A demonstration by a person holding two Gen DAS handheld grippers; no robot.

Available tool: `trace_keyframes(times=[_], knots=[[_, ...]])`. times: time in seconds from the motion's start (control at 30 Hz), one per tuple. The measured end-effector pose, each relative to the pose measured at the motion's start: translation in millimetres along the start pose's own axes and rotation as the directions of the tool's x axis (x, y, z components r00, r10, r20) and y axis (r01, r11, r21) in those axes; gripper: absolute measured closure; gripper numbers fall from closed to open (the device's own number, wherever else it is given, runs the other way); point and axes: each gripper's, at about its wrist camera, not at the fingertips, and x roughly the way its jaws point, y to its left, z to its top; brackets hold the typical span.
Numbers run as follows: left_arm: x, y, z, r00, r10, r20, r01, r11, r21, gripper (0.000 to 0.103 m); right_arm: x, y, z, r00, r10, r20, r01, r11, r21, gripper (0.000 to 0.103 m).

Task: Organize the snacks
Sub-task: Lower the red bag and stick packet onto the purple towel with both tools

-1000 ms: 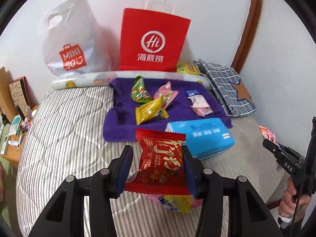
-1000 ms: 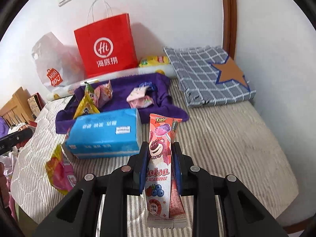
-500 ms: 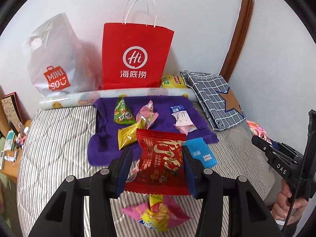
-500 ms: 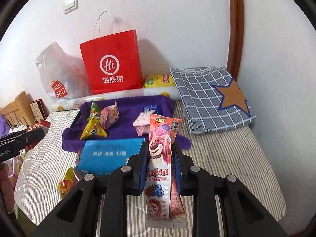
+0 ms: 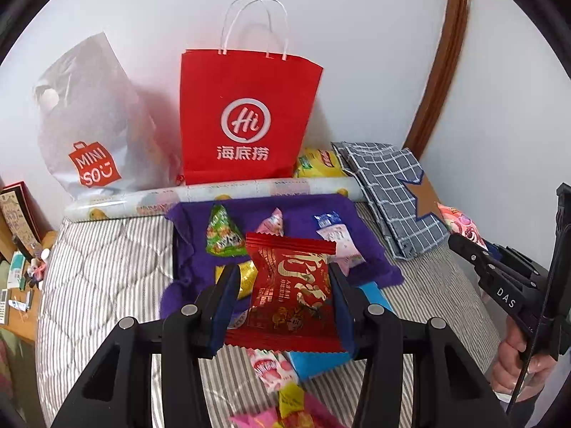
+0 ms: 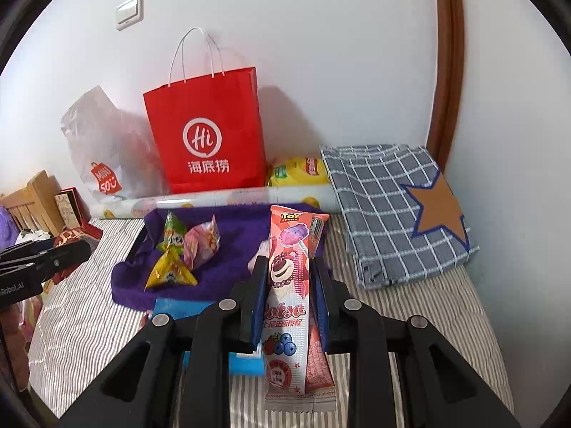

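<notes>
My left gripper is shut on a red foil snack packet, held above the striped bed. My right gripper is shut on a tall pink bear-print snack bar, upright between its pads. Beyond both lies a purple towel with small snacks on it: a green triangular pack, a pink pack, a yellow pack and a white-pink sachet. A blue tissue pack lies under the grippers. More pink and yellow snacks lie near the front edge.
A red paper bag and a white plastic bag stand against the wall behind a rolled sheet. A folded checked cloth with a star lies right. The other gripper and a hand show at right.
Both grippers have risen and pulled back with their snacks still held; the bags and towel now look farther off and lower, and the tissue pack has slid under the fingers.
</notes>
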Motion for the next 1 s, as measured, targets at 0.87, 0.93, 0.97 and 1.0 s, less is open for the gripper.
trace_keyframes(times=[0.87,0.93,0.97,1.0], knots=[[25,27,33,1.000,0.011,0.008,-0.011,0.999,-0.030,0.056,46,21,41,1.000,0.028,-0.004,-0.028,0.999,-0.037,0.079],[26,25,35,1.000,0.015,0.008,-0.015,1.000,-0.024,0.056,48,22,43,1.000,0.028,-0.003,-0.028,0.999,-0.039,0.079],[27,25,35,1.000,0.014,0.009,-0.014,1.000,-0.020,0.056,49,23,43,1.000,0.027,-0.004,-0.027,0.999,-0.040,0.079],[27,25,36,1.000,0.012,0.010,-0.012,1.000,-0.018,0.056,49,24,44,1.000,0.027,-0.004,-0.027,0.999,-0.042,0.079]])
